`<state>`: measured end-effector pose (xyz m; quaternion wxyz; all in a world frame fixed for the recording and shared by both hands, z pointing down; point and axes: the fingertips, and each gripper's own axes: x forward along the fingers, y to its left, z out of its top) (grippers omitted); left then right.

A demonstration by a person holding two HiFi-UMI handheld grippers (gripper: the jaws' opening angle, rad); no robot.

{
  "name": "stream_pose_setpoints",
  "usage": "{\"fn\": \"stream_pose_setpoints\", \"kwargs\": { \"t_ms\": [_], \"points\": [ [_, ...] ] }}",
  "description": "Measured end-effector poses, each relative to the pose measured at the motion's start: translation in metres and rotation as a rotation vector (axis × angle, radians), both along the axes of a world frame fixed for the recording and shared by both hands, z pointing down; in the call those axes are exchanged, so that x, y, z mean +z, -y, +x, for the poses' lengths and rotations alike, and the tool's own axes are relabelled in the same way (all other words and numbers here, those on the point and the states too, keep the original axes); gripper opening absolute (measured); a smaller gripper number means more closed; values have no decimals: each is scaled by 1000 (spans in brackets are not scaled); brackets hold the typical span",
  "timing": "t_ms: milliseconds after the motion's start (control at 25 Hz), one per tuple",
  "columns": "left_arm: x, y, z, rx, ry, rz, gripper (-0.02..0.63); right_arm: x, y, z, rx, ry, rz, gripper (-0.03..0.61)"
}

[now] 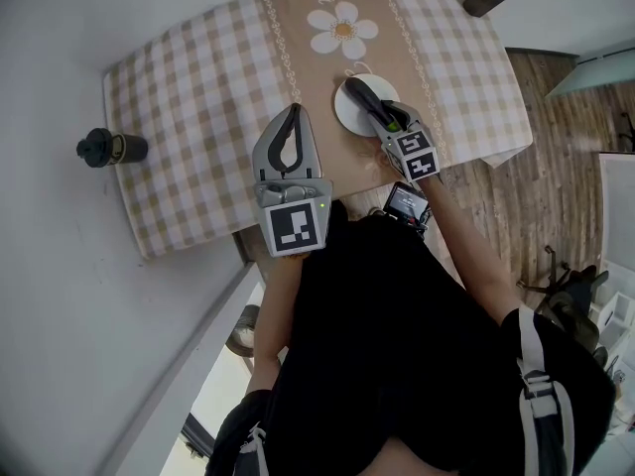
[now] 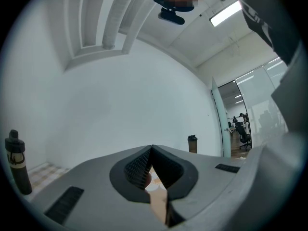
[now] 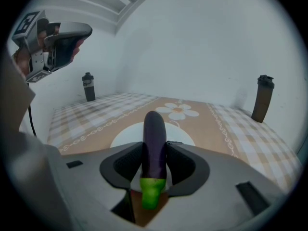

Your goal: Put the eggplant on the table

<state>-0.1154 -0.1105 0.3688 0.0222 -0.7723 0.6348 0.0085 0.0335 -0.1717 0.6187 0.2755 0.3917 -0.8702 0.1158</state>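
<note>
Eggplant (image 3: 155, 126) is clamped lengthwise in my right claw (image 3: 155, 148), green stem toward me. It is angled down over the white plate (image 3: 124, 136) on the tabletop (image 3: 91, 114), ready for lowering. My left claw (image 2: 152, 149) is clenched and empty, held out of the way.

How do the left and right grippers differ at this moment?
The right gripper is clamped on the eggplant, jaws apart; the left gripper is empty, jaws meeting at the tips. The right gripper hangs over the white plate; the left gripper is off it. Both are above the table.
</note>
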Motion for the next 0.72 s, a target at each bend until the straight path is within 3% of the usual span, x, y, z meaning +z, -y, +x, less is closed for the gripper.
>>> {"fn": "stream_pose_setpoints", "kwargs": {
  "t_ms": [720],
  "points": [
    [1,37,-16,7,-13,-2,-9,2,33,-15,-4,21,-11,177]
  ]
}}
